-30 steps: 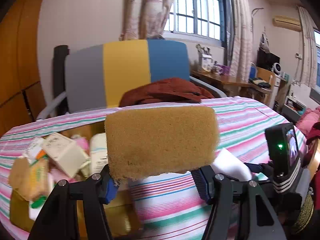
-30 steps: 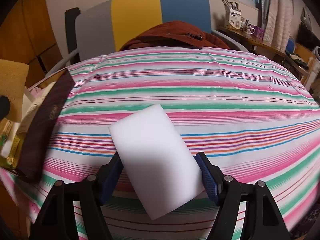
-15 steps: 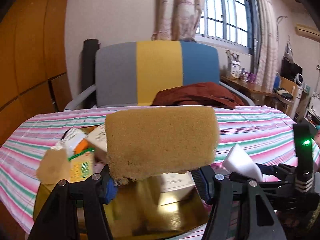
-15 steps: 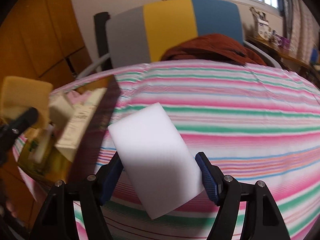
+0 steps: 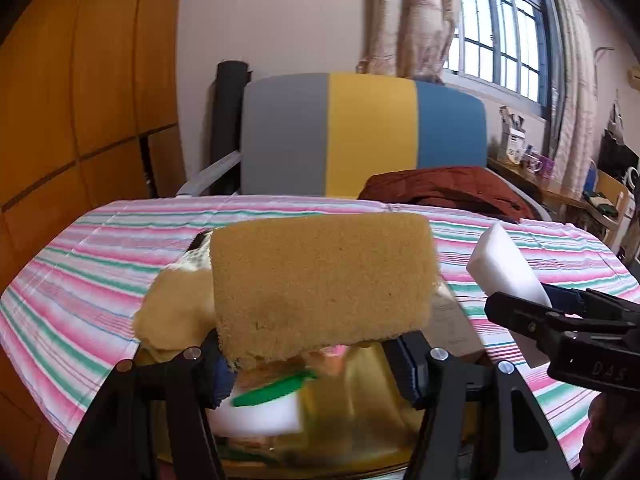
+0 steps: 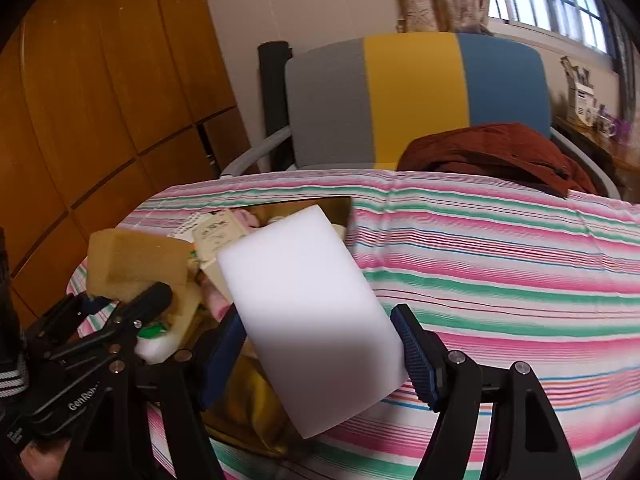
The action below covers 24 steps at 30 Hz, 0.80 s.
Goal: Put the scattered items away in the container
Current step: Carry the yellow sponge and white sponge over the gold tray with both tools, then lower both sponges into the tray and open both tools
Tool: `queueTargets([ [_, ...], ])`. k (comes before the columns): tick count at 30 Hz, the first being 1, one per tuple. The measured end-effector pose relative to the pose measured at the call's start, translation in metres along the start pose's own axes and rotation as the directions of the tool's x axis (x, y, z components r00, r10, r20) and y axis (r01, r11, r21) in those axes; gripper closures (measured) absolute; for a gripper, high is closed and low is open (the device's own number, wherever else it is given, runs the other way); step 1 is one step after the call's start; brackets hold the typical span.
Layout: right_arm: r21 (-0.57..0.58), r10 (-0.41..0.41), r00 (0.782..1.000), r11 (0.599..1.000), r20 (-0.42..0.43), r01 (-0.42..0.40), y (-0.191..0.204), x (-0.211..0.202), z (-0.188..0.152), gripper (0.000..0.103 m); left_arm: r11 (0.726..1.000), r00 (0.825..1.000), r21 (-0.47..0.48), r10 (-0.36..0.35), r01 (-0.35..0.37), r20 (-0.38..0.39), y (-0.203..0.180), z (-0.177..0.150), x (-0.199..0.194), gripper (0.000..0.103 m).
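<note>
Both my claws have moved over the gold box (image 6: pixel 340 208) since before. My left claw (image 5: pixel 316 364) pinches the brown sponge (image 5: pixel 320 284); my right claw (image 6: pixel 320 356) pinches the white sponge (image 6: pixel 308 304). I read "GenRob".

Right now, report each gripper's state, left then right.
Left gripper: closed on the tan sponge, above the gold container.
Right gripper: closed on the white foam block.

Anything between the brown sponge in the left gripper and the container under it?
Left wrist view: the brown sponge hangs over the container, with only items already in it below.
</note>
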State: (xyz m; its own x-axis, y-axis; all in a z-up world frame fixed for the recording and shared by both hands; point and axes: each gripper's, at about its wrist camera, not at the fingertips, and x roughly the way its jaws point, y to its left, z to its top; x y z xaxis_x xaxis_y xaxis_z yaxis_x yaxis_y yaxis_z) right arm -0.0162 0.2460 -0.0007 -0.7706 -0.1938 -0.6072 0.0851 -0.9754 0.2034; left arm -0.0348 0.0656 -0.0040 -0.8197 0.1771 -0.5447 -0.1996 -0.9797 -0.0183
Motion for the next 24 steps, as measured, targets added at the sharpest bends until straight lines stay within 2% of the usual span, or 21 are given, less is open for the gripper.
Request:
queueTargets([
  [9, -0.043, 0.028, 0.999, 0.999, -0.03, -0.029, 0.024, 0.019, -0.002, 0.029, 0.999, 0.999, -0.028, 0.047, -0.047, -0.012, 0.027, -0.008, 0.01, 0.039],
  [24, -0.057, 0.055, 0.995, 0.997, -0.078, -0.059, 0.033, 0.036, -0.012, 0.025, 1.0, 1.0, -0.007, -0.008, 0.008, 0.01, 0.033, -0.014, 0.01, 0.037],
])
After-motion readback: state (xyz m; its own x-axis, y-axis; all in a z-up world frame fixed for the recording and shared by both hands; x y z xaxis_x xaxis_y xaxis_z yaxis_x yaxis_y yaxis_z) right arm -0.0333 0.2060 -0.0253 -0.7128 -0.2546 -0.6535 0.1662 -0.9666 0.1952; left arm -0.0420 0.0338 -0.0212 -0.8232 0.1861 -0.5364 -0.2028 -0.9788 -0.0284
